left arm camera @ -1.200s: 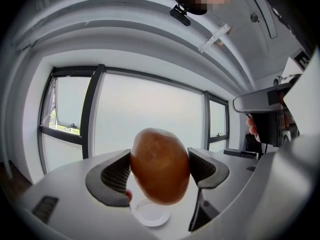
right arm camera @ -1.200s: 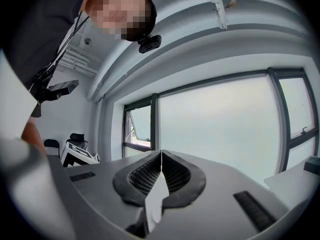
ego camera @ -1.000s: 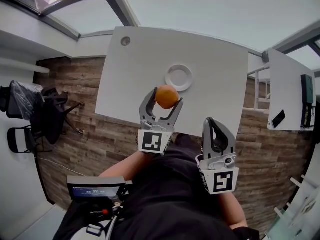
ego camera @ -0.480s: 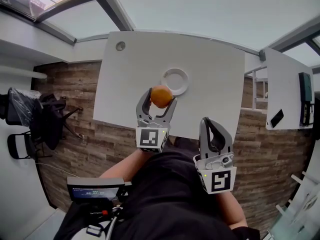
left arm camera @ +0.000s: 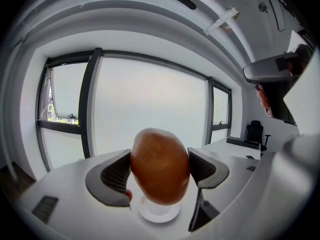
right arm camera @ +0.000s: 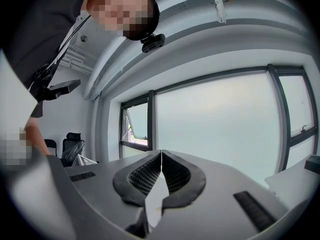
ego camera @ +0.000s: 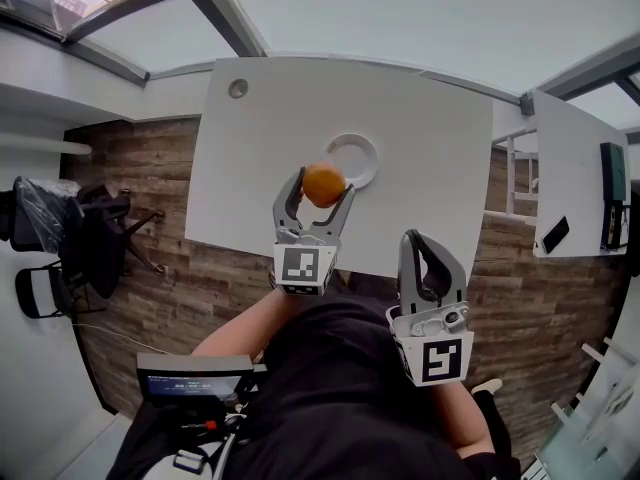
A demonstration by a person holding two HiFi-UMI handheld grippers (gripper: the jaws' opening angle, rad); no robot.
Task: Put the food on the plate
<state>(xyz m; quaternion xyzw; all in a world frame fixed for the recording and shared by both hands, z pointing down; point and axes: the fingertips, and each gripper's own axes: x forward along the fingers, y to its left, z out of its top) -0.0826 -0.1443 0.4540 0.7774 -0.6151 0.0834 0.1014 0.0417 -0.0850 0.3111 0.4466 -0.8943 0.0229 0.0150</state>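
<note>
- The left gripper (ego camera: 319,192) is clamped on the food (left arm camera: 160,166), a smooth orange-brown, egg-shaped piece, with one ribbed pad pressed on each flank.
- In the left gripper view its long axis runs up and down, crosswise to the squeeze of the jaws and leaning slightly. The broader end is low and the narrower end points up (from the head view it looks nearly round).
- The food is held over the white table (ego camera: 430,168), and in the head view it overlaps the near-left edge of the plate (ego camera: 362,152).
- In the left gripper view the small white plate shows just under the food's lower end, partly hidden by it. I cannot tell whether they touch.
- The right gripper (right arm camera: 161,159) has its jaws pressed together with nothing between them. It sits at the table's near edge, well apart from the plate.
</note>
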